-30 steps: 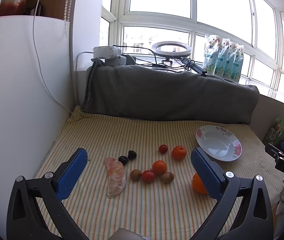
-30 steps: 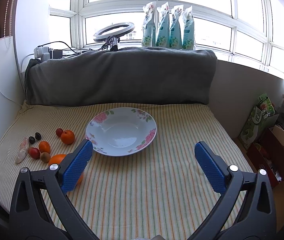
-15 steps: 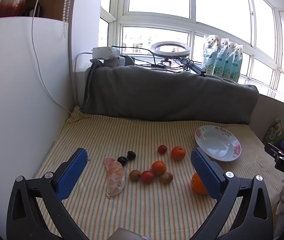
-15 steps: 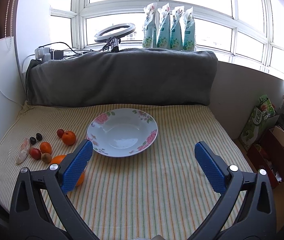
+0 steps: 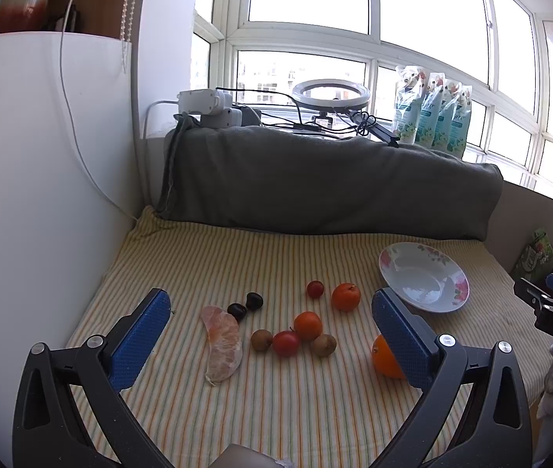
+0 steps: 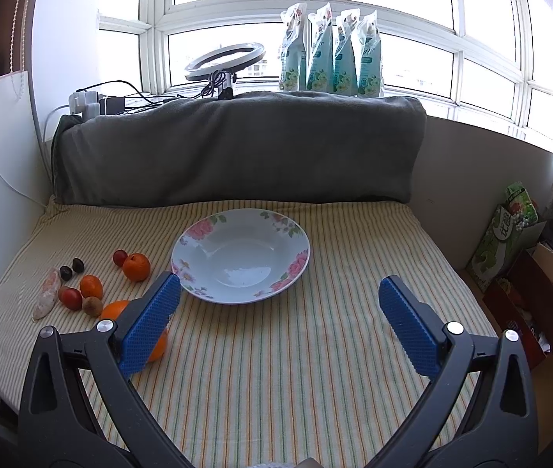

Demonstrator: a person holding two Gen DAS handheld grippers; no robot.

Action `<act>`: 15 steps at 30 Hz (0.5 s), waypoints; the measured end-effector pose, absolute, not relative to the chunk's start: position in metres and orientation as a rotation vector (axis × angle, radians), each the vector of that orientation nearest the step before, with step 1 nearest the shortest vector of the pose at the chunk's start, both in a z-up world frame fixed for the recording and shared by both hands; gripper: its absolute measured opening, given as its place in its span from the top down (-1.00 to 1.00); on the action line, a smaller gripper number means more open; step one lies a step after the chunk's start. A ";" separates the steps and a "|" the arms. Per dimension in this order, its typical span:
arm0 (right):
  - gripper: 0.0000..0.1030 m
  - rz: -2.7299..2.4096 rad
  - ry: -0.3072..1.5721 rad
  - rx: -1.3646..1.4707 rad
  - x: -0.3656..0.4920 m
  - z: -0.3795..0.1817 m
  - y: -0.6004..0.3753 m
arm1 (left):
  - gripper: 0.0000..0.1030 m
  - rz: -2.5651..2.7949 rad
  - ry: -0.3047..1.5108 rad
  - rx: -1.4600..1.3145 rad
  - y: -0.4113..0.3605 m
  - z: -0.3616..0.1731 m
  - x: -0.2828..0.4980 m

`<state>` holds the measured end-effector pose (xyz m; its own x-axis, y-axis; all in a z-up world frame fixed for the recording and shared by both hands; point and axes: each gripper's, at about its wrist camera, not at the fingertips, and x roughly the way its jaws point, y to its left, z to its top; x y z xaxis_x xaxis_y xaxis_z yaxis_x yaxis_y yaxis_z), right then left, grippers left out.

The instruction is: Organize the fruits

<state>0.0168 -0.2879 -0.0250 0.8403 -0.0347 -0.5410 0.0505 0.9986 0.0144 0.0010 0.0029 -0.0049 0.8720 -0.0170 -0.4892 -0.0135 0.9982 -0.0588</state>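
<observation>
Both grippers wide apart and empty over the striped cloth; fruit loose, plate bare.

Left wrist view: left gripper (image 5: 270,321) spread wide, holding nothing. Peeled citrus wedge (image 5: 223,341), two dark fruits (image 5: 246,306), small red and orange fruits (image 5: 307,325) grouped between its fingers on the striped cloth (image 5: 276,397). Big orange (image 5: 384,358) partly behind the right finger. Plate (image 5: 424,277) well right of the group.
Right wrist view: right gripper (image 6: 276,314) wide, nothing held. Plate (image 6: 299,251) centre, nothing in it; fruit at left, big orange (image 6: 114,309) behind the left finger.
</observation>
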 end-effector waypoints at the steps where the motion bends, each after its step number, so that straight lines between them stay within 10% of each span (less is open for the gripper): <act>1: -1.00 -0.044 0.573 0.029 0.017 -0.025 -0.288 | -0.99 -0.002 0.512 -0.062 0.003 -0.005 0.001; 15: -1.00 -0.042 0.574 0.030 0.017 -0.025 -0.287 | -0.99 -0.007 0.513 -0.062 0.002 -0.005 0.001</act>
